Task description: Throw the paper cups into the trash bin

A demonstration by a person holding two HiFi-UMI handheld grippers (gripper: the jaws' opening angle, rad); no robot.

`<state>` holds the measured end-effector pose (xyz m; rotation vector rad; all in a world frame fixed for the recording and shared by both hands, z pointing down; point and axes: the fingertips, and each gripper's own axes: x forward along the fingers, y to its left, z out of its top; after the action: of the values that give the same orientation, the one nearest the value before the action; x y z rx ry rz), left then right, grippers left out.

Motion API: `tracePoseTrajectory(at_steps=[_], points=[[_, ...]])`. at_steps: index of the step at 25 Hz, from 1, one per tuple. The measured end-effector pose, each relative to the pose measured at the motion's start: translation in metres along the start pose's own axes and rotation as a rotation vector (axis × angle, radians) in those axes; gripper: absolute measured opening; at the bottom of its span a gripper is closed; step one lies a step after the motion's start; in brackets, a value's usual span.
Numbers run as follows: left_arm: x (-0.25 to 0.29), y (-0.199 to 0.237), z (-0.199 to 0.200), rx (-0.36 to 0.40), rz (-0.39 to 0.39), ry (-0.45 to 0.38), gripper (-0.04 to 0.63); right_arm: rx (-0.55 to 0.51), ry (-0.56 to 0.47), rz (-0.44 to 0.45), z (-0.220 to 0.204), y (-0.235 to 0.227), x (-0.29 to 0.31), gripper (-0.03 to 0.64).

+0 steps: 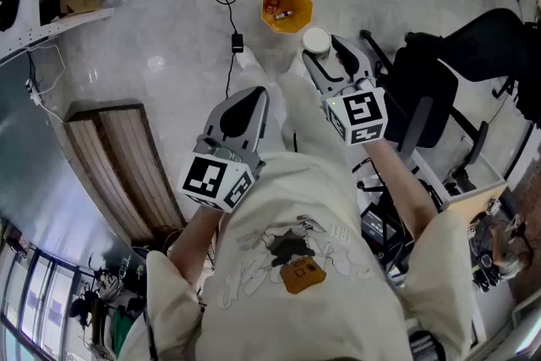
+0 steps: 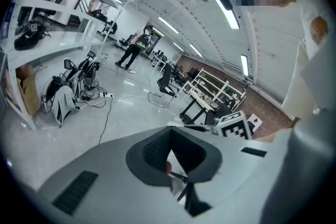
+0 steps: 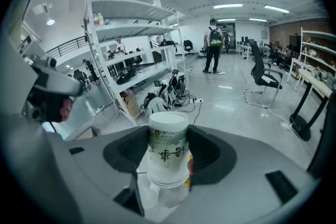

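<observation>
In the head view my right gripper [image 1: 320,51] is shut on a white paper cup [image 1: 316,39], held out over the floor just below and right of the orange trash bin [image 1: 300,21]. The bin stands on the grey floor with a few small things inside. In the right gripper view the cup [image 3: 168,134] stands upright between the dark pads [image 3: 132,148], with dark print on its side and its white rim up; my right gripper [image 3: 168,148] presses it from both sides. My left gripper [image 1: 252,100] hangs lower left, jaws together and empty [image 2: 169,148].
A black cable with an adapter [image 1: 236,39] runs across the floor left of the bin. A wooden panel [image 1: 127,169] lies at the left. A black office chair [image 1: 456,63] and boxes of gear stand at the right. White shelving [image 1: 51,8] is at the far left.
</observation>
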<state>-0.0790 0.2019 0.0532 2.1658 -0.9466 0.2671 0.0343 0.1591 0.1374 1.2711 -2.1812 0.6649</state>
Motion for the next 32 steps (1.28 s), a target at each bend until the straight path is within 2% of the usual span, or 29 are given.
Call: tracePoseTrajectory(at_steps=[3,8,14,19,23,27,32], points=[[-0.012,-0.024,0.000,0.055,0.010,0.002,0.003,-0.003,-0.065,0.003,0.023,0.016,-0.056,0.245],[-0.019,-0.063,0.005,0.092,0.003,-0.015,0.003,0.026,-0.161,0.007,0.038,0.024,-0.122,0.245],[-0.007,-0.104,0.008,0.145,-0.004,-0.023,0.003,0.082,-0.218,0.050,0.034,0.015,-0.160,0.245],[0.007,-0.125,0.009,0.152,0.010,-0.040,0.003,0.200,-0.303,0.102,0.044,-0.008,-0.181,0.245],[0.015,-0.123,0.018,0.129,0.040,-0.066,0.003,0.236,-0.328,0.124,0.060,-0.031,-0.184,0.245],[0.024,-0.111,0.025,0.114,0.028,-0.037,0.003,0.250,-0.309,0.115,0.070,-0.043,-0.170,0.245],[0.030,-0.080,0.066,0.095,0.006,-0.052,0.003,0.260,-0.293,0.072,0.101,-0.050,-0.141,0.245]])
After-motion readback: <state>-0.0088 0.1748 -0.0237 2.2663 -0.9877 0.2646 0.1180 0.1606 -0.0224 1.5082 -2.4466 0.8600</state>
